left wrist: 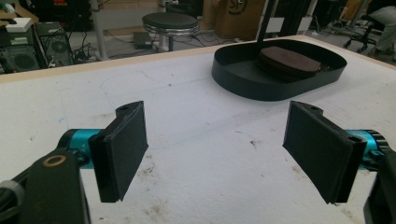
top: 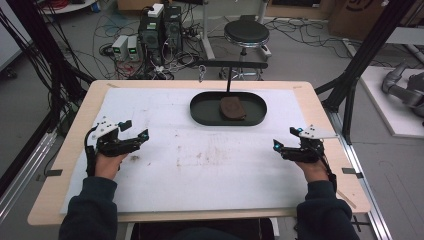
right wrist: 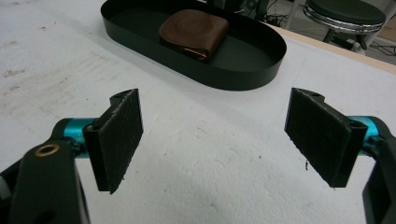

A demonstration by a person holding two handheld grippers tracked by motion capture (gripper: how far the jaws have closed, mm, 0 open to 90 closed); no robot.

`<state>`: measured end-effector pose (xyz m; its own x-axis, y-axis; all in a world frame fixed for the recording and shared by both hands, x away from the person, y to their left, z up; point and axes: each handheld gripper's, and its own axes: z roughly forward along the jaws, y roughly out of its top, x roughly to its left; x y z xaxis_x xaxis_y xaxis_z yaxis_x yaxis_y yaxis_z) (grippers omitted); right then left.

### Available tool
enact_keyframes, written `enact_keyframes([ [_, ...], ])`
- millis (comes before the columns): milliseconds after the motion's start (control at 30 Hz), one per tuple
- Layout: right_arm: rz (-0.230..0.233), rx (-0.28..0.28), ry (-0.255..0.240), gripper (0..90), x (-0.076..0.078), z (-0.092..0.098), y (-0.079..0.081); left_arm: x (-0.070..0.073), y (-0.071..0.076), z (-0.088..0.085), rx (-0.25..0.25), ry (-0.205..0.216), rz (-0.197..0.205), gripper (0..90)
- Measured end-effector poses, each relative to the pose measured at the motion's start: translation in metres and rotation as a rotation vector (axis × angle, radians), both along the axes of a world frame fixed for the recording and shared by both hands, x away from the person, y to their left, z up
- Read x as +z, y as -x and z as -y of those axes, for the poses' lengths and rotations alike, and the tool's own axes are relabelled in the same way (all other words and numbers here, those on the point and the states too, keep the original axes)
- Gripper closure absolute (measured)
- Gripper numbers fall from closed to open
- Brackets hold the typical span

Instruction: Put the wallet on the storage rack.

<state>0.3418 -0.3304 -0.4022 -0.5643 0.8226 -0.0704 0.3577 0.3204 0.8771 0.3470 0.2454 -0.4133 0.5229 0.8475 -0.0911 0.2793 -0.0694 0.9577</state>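
Both grippers, left gripper (top: 133,129) at mid-left and right gripper (top: 283,138) at mid-right, rest wide apart and empty, seemingly idle, while the brown leather pouch (top: 233,107) lies inside the black oval tray (top: 200,111) at upper centre.

A robotics lab or research workshop. Past the far edge of the wooden table (top: 320,107), two desktop computer towers (top: 161,29) on a bare concrete floor (top: 310,55), beside small boxes with green lights (top: 125,47) and a tangle of loose cables (top: 107,30). A round black stool (top: 246,33) behind the far edge. Black metal frame struts (top: 365,50) off the right corners, a grey robot arm (top: 405,87) lying beyond them, cardboard boxes (left wrist: 238,16) against the back.
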Motion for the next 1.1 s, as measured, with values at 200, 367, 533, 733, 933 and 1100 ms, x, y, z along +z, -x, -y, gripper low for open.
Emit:
enact_keyframes([
  [200, -0.004, 0.0, -0.008, 19.6, -0.001, -0.004, 0.001, 0.0, 0.006, 0.0, -0.013, -0.008, 0.002, 21.4],
  [367, -0.008, 0.0, 0.009, 19.6, -0.001, -0.005, 0.003, -0.001, 0.008, -0.001, -0.014, -0.01, 0.001, 21.3],
  [533, -0.014, 0.009, 0.022, 19.6, -0.003, -0.008, -0.001, -0.003, 0.01, -0.002, -0.016, -0.012, -0.003, 21.3],
  [733, -0.014, 0.014, 0.034, 19.6, -0.004, -0.011, -0.004, -0.003, 0.012, -0.002, -0.014, -0.012, -0.004, 21.3],
  [933, -0.015, 0.009, 0.028, 19.6, -0.003, -0.01, -0.002, -0.004, 0.012, -0.002, -0.015, -0.019, -0.001, 21.4],
  [1100, -0.017, 0.004, 0.028, 19.6, -0.003, -0.008, -0.002, -0.004, 0.01, -0.003, -0.006, -0.012, -0.001, 21.4],
])
